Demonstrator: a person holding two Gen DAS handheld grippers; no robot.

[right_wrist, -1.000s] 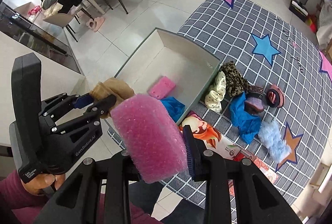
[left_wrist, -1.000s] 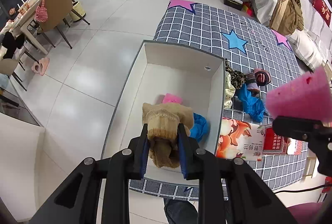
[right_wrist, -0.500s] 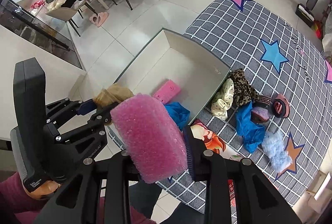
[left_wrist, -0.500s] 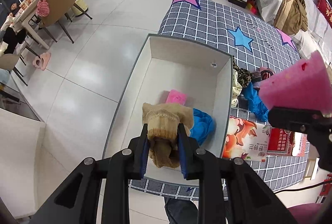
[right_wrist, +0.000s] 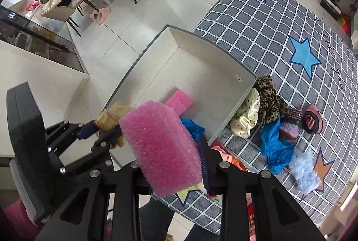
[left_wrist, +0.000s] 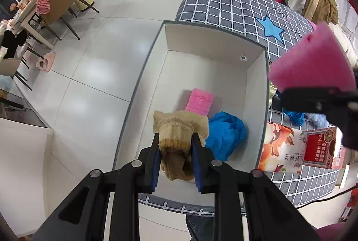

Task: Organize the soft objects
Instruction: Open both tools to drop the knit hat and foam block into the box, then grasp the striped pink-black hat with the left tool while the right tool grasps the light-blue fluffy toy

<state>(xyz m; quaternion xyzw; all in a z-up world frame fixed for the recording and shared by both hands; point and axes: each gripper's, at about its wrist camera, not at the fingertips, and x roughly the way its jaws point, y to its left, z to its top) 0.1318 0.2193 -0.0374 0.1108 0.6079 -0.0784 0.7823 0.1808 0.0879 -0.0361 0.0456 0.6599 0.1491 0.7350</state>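
Above the white box [left_wrist: 257, 89], claws pinch a knitted tan glove [left_wrist: 179, 129] and bubbly pink foam [right_wrist: 161, 147].

Both grippers are black, the left gripper [left_wrist: 175, 147] and right gripper [right_wrist: 179, 151] with blue finger pads, silver screws; a magenta sleeve [right_wrist: 15, 216] shows.

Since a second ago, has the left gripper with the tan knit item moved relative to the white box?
Yes. The left gripper, shut on the tan knit item, has come down toward the white box, which now looms larger below it.
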